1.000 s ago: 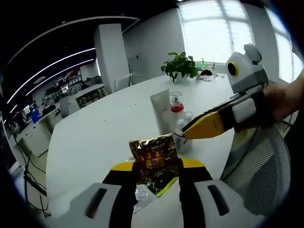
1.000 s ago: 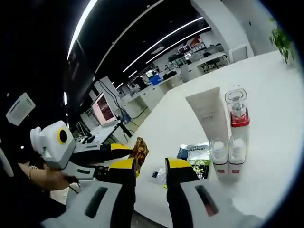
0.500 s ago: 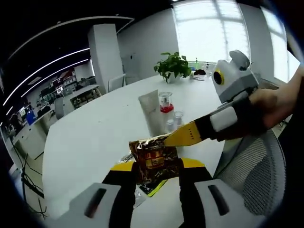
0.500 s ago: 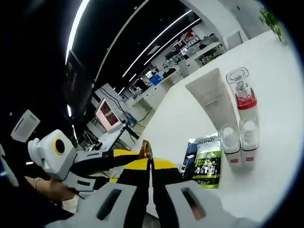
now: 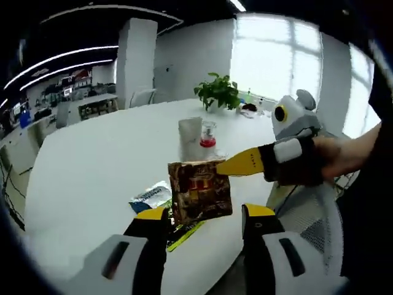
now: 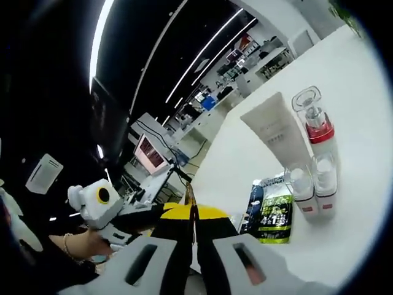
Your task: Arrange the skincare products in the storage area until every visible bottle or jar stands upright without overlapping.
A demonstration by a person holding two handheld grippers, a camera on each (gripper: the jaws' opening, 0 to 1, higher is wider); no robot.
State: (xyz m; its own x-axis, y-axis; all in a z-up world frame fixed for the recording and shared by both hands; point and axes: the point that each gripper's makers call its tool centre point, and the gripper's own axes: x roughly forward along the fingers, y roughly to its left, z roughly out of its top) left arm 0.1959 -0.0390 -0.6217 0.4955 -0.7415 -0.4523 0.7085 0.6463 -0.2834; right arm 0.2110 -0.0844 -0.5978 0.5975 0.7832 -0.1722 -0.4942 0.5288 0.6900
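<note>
A gold foil sachet [image 5: 199,190] hangs in the air above the white table [image 5: 92,166]. My right gripper [image 5: 222,167] comes in from the right and is shut on the sachet's top right corner. My left gripper [image 5: 206,215] stands open below, its jaws to either side of the sachet's lower edge. In the right gripper view the sachet [image 6: 190,198] shows edge-on, pinched in my right gripper [image 6: 192,212], with my left gripper [image 6: 132,215] at the left. A white tube [image 6: 276,132], a red-collared pump bottle [image 6: 313,126] and two small clear-capped bottles [image 6: 301,187] stand upright together.
Flat sachets lie on the table near its edge: a green and black one [image 6: 273,212] and a blue and white one [image 5: 150,195]. A potted plant [image 5: 218,92] stands at the far side. A mesh chair [image 5: 316,227] is beside the table edge.
My left gripper's jaws have spread and let go of the gold sachet. My right gripper closed on its corner and now holds it alone. Both cameras have shifted.
</note>
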